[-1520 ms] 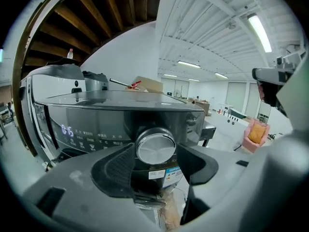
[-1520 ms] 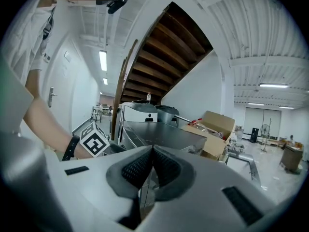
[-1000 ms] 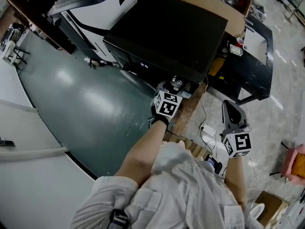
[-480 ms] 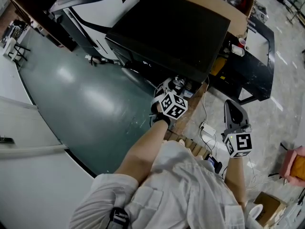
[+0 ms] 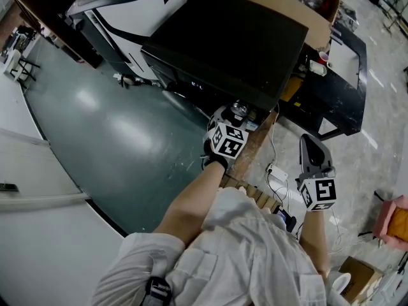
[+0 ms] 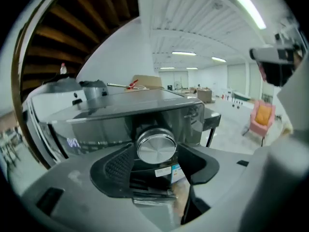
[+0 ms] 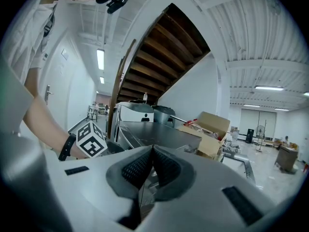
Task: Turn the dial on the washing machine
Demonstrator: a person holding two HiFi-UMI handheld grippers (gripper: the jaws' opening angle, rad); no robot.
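The dark washing machine (image 5: 229,43) stands in front of me, seen from above in the head view. Its round silver dial (image 6: 156,146) sticks out of the front panel, and in the head view the dial (image 5: 237,109) shows just past my left hand. My left gripper (image 6: 157,154) is shut on the dial, one ribbed pad on each side of it; in the head view the left gripper (image 5: 233,116) is at the machine's front edge. My right gripper (image 5: 310,146) hangs apart, low at the right, jaws shut on nothing (image 7: 151,166).
A cardboard box (image 5: 299,5) sits behind the machine and a black table (image 5: 344,75) to its right. A white appliance (image 5: 127,5) stands at the left. A white power strip (image 5: 278,171) with cables lies on the floor beside a wooden pallet (image 5: 255,193).
The left gripper's marker cube twisted at the dial, turning one way and then partly back. The right gripper has stayed where it was.
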